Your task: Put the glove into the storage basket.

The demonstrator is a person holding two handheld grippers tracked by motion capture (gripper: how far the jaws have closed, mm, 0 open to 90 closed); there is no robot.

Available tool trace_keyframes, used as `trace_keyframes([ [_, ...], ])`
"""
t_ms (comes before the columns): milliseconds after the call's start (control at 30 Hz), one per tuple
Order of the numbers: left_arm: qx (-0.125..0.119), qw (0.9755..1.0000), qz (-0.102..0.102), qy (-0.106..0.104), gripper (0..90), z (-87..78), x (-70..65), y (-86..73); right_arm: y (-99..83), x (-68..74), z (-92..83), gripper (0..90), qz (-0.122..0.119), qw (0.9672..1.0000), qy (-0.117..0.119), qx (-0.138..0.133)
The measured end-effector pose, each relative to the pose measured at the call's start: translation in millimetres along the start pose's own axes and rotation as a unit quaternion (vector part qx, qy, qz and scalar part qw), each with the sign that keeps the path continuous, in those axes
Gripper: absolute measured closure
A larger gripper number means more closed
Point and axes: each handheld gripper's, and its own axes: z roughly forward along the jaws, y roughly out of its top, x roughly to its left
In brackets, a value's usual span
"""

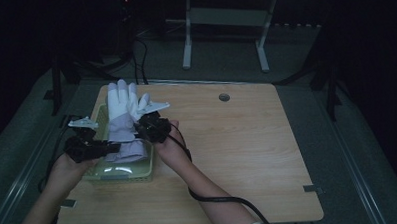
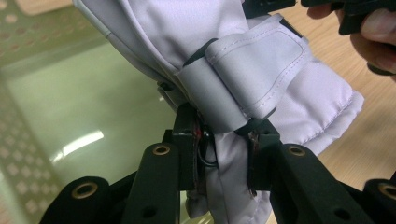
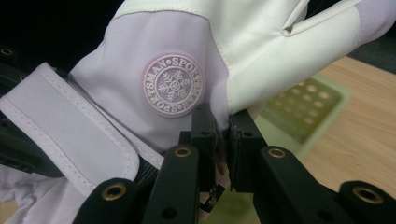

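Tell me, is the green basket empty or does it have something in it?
Empty: the basket shows a bare green floor. The glove hangs above it, clamped by both hand-held grippers.

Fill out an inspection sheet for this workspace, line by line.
Surface: wooden table, small round hole near its far edge.
Job's things: white and lilac glove held above green basket.
Clutter: nothing seen.
Grippers: left gripper shut on the glove's cuff; right gripper shut on the glove near its round badge.
Cables: black cable trails along the right forearm.
Surroundings: dark room, grey floor, a white table frame behind.
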Motion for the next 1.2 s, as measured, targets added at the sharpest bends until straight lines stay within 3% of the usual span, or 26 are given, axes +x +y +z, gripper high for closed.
trace_keyframes([
  [167, 0.011, 0.9999, -0.01, -0.006, 71.2, -1.0, 15.2, -10.0, -0.8, 9.2, 15.5, 82.9, 0.003, 0.9999, 0.008, 0.008],
  [300, 0.019, 0.9996, -0.016, -0.012, 71.2, 7.9, 21.5, -18.7, -6.5, 10.8, 22.8, 82.9, 0.011, 0.9998, 0.009, 0.017],
  [533, 0.053, 0.9973, -0.044, -0.025, 71.2, 27.5, 32.2, -33.6, -20.8, 13.4, 41.6, 82.9, 0.008, 0.998, 0.004, 0.063],
  [700, 0.085, 0.9936, -0.07, -0.023, 71.0, 40.5, 39.4, -41.1, -30.0, 16.5, 55.7, 82.9, -0.001, 0.9957, 0.001, 0.093],
  [867, 0.111, 0.9912, -0.071, -0.006, 70.7, 49.2, 38.5, -41.6, -34.8, 19.9, 66.6, 83.3, -0.01, 0.9926, -0.008, 0.121],
  [933, 0.125, 0.9903, -0.06, 0.007, 70.4, 52.5, 37.5, -40.8, -33.6, 22.2, 67.7, 83.3, -0.016, 0.9921, -0.011, 0.124],
  [1033, 0.125, 0.9901, -0.064, 0.005, 70.0, 55.3, 38.4, -42.2, -34.1, 23.6, 71.5, 82.6, -0.019, 0.9907, -0.017, 0.134],
  [1067, 0.127, 0.9895, -0.069, 0.008, 68.3, 56.6, 38.1, -42.8, -33.7, 23.6, 71.8, 80.7, -0.017, 0.9905, -0.017, 0.135],
  [1200, 0.143, 0.9878, -0.058, 0.021, 60.7, 60.0, 34.4, -41.4, -32.7, 22.7, 71.9, 62.8, -0.015, 0.9907, -0.005, 0.135],
])
